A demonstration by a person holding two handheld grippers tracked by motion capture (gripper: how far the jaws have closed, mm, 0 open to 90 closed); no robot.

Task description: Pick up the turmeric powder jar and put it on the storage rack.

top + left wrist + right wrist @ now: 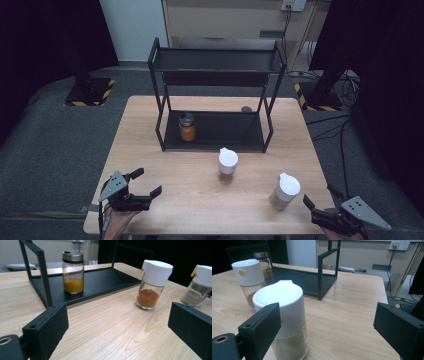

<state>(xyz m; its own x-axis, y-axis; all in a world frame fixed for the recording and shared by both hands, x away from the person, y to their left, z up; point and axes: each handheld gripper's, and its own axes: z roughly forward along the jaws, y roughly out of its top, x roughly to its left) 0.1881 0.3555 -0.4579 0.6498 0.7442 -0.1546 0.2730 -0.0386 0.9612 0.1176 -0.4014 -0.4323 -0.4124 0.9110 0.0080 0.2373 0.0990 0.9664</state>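
We see a wooden table (200, 200) with a black two-shelf rack (215, 100) standing at its far side. On the rack's lower shelf, toward the left, stands a glass jar with a metal lid (187, 126), partly filled with yellow-orange powder.

Nearer to us, two white-capped shakers stand upright on the bare table. The red-powder shaker (227, 166) sits just in front of the rack, near the middle of the table. The pale-powder shaker (284, 190) stands to its right and closer to the near edge; the two are apart from each other.

The left gripper (141, 183) is at the near left corner of the table, held in a hand (117, 220). Its jaws are spread wide and hold nothing; in the left gripper view they frame bare wood, with the red-powder shaker well ahead.

The right gripper (320, 197) is at the near right corner, just beside the pale-powder shaker. Its jaws are also spread wide. In the right gripper view that shaker stands close against the left jaw, which overlaps it, though we cannot tell whether the two actually touch; the other jaw is well clear of it.

A small dark round thing (246, 108) lies on the table behind the rack, too small to make out.
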